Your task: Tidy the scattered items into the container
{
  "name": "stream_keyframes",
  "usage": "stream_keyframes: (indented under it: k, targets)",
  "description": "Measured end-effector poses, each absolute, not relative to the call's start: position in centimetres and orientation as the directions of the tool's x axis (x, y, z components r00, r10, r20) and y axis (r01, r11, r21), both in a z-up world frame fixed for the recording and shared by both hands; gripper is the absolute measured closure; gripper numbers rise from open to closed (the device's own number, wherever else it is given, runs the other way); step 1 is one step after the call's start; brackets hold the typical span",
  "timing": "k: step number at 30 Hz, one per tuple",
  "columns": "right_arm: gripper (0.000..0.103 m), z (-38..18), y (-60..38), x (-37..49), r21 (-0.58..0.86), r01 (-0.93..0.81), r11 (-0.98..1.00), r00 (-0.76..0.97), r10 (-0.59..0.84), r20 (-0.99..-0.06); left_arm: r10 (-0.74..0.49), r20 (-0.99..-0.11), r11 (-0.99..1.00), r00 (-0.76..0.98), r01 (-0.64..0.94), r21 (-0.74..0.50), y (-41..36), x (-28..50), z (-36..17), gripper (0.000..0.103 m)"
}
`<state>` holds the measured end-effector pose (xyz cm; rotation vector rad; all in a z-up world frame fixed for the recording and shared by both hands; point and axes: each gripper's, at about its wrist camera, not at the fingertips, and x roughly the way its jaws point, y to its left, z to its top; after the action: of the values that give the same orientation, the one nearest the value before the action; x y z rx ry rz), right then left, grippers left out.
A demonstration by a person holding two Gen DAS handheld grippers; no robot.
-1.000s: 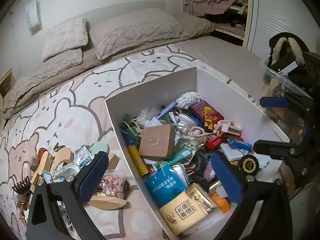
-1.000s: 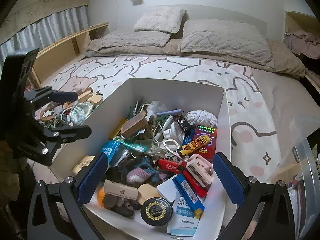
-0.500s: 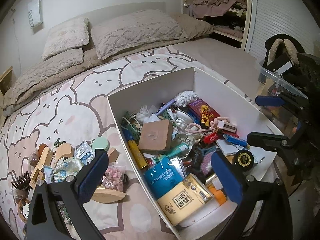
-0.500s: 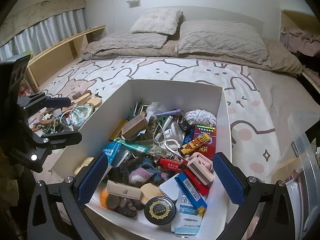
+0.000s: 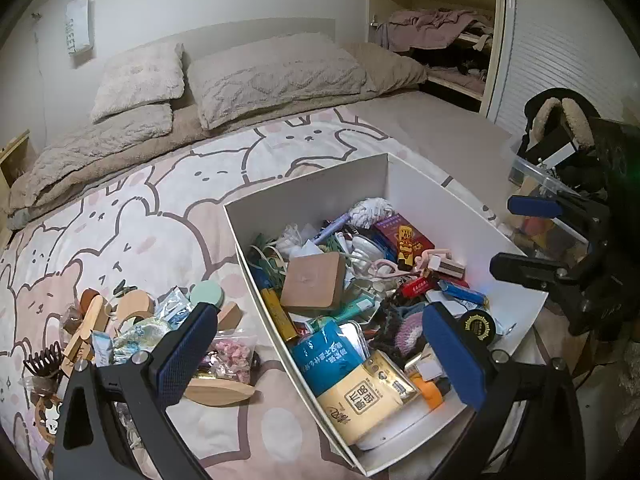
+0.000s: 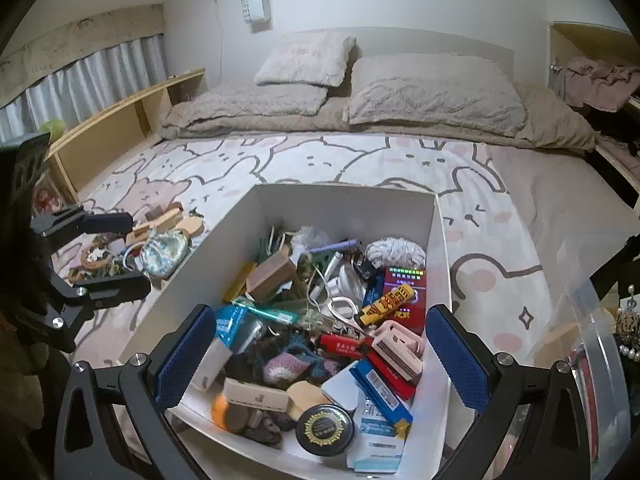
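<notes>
Bedding printed with cartoon bears covers the bed (image 5: 160,216) under everything. Left gripper (image 5: 316,356) hangs with jaws spread wide and empty over the near-left wall of the white box (image 5: 256,256); right gripper (image 6: 320,356) is likewise spread and empty over the box's near end. Clutter fills the box. Left of it, more scattered items (image 5: 132,320) lie on the bed. Pillows (image 6: 432,88) lie far.

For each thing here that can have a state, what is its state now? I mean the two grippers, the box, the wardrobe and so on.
left gripper: open, holding nothing
right gripper: open, holding nothing
white box: lidless, crowded with small items
pile of small items: on the bed left of the box, outside it
bag of pink pieces: outside the box, beside its wall
wardrobe: open, clothes heaped inside
</notes>
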<state>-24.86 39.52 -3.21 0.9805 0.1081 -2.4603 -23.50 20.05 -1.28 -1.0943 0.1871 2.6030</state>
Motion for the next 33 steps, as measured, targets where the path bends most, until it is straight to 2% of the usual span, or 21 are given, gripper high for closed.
stream_keyframes:
  k: [19, 33]
  targets:
    - [0.0, 2.1, 36.8, -20.9, 0.002, 0.485, -0.875, -0.681, -0.379, -0.626, 0.248, -0.639, -0.952, -0.728, -0.306, -0.021, 16.1, -19.9, 3.8, 0.0]
    - [0.0, 6.6, 34.1, -17.1, -0.011, 0.503, -0.864, -0.734, -0.42, -0.533, 0.243, -0.535, -0.961, -0.809, -0.275, -0.02, 11.9, -15.6, 8.5, 0.0]
